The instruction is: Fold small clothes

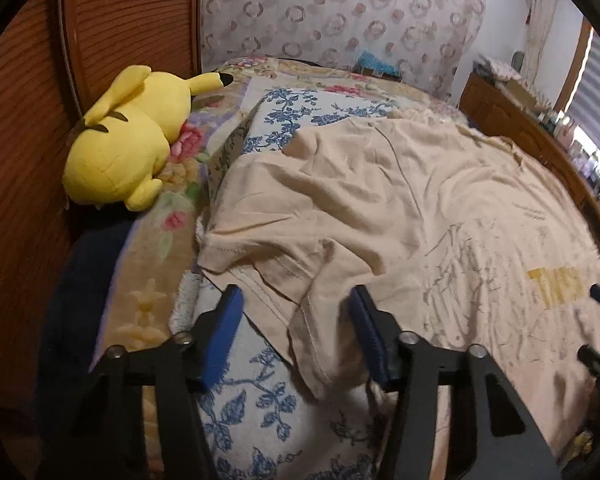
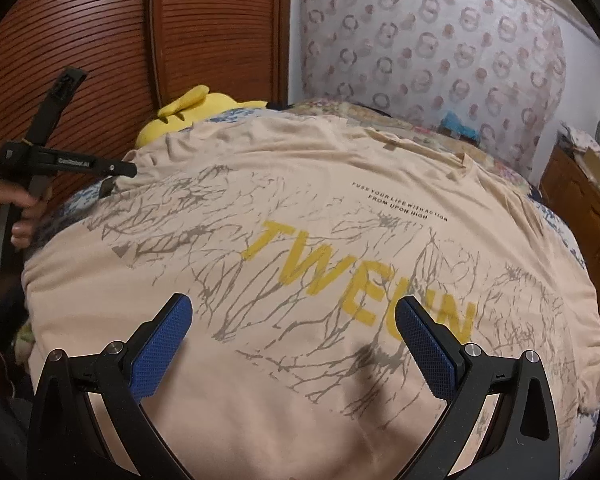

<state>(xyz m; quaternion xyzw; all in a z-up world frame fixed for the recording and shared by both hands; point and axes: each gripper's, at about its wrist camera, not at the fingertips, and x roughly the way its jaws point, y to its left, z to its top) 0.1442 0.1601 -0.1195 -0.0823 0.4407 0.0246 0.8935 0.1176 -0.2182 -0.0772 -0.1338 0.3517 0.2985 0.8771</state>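
Yellow plush, a soft toy [image 1: 124, 140], lies on its side at the far left against the slatted wooden door [image 1: 32, 120], well clear of the work, so I need not mind it. Next over, my left gripper [image 1: 296, 328] hangs low over the left sleeve [image 1: 300, 288] of the beige T-shirt [image 1: 400, 200]; its jaws stand at a middling gap with the sleeve hem lying between them, the blue pads [image 1: 224, 332] not pressing the cloth that I can see. I judge it is placed there to take that sleeve and carry it inward for the first fold. The shirt itself lies spread print-up on the blue floral bedcover [image 1: 260, 408], which makes a flat bed for folding. Further right my right gripper [image 2: 292, 336] hovers over the printed chest, just below the yellow lettering [image 2: 360, 276], jaws wide and holding nothing; I take it as waiting, or ready to pin the body while the sleeve goes across. The left wrist view gives me the rumpled sleeve and its stitched hem, which the right view hides behind the shirt's bulge. The right wrist view gives me the whole print, the collar [image 2: 420, 144] at the far side, and the person's hand [image 2: 16, 208] on the left tool's handle. At far right a wooden dresser [image 2: 580, 208] stands beside the bed.
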